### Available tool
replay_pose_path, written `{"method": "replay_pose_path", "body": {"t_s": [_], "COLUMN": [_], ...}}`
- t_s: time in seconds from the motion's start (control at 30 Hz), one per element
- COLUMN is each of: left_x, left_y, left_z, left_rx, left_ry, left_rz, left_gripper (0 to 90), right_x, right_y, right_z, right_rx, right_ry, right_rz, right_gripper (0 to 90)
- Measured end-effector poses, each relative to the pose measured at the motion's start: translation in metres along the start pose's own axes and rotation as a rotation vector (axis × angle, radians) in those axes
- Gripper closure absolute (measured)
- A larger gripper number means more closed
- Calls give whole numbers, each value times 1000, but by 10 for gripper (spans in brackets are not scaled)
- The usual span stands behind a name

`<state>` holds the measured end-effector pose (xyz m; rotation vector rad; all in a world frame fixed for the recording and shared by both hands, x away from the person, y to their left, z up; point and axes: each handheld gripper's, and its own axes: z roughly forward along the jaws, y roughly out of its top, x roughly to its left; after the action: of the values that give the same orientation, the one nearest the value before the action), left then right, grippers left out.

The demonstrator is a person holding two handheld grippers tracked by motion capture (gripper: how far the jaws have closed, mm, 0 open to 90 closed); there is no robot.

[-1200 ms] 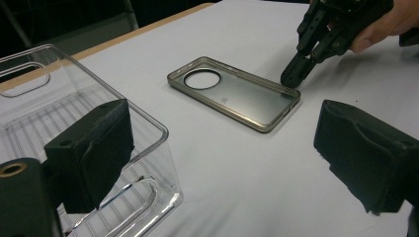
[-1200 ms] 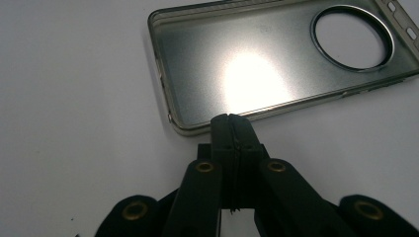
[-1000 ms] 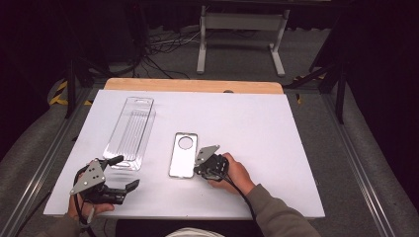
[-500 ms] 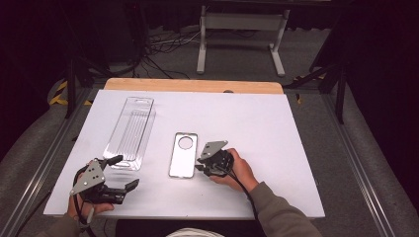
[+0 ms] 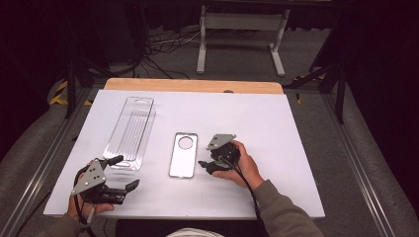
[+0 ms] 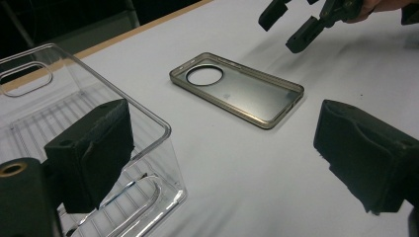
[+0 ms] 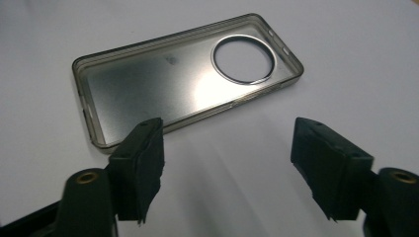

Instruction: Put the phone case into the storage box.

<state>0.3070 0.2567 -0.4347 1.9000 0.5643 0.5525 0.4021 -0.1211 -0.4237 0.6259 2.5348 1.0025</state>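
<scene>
A translucent grey phone case (image 5: 183,154) with a round camera hole lies flat in the middle of the white table (image 5: 276,123). My right gripper (image 5: 204,163) stands open just to its right, jaws pointing at the case's long edge and holding nothing. In the right gripper view the case (image 7: 183,79) lies just beyond the open gripper (image 7: 234,163). My left gripper (image 5: 124,173) is open near the front left, by the near end of a clear plastic tray (image 5: 131,131). In the left gripper view one jaw of the gripper (image 6: 227,148) overlaps the tray (image 6: 74,123), with the case (image 6: 237,91) farther off.
A wooden strip (image 5: 192,85) runs along the table's far edge. A metal stand (image 5: 239,29) and cables lie on the floor beyond. Metal rails flank the table on both sides. The other hand's gripper (image 6: 296,24) appears at the top of the left gripper view.
My right gripper has drifted a little to the right and away from the phone case. The left gripper, the case and the tray have stayed put.
</scene>
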Motion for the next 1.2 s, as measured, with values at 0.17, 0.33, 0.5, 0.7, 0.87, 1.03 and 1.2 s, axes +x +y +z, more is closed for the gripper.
{"method": "replay_pose_path", "body": {"t_s": [0.17, 0.33, 0.5, 0.7, 0.87, 1.03, 1.2], "left_x": [0, 0, 0, 0, 0, 0, 0], "left_y": [0, 0, 0, 0, 0, 0, 0], "left_z": [0, 0, 2, 2, 2, 3, 2], "left_rx": [9, 12, 15, 17, 18, 21, 17], "left_ry": [12, 16, 21, 25, 23, 23, 25], "left_rz": [5, 10, 11, 10, 4, 6, 4], "left_gripper": [89, 88, 89, 90, 91, 92, 91], "right_x": [-4, -8, -12, -19, -27, -41, -50], "right_y": [2, 5, 12, 18, 24, 40, 52], "right_z": [-4, -10, -12, -19, -21, -12, 6], "right_rx": [-43, -79, -116, -166, -165, -90, -8], "right_ry": [-78, -118, -136, -154, -156, -138, -117], "right_rz": [35, 33, 49, 53, 69, 86, 90], "right_gripper": [154, 121, 116, 117, 148, 171, 234]}}
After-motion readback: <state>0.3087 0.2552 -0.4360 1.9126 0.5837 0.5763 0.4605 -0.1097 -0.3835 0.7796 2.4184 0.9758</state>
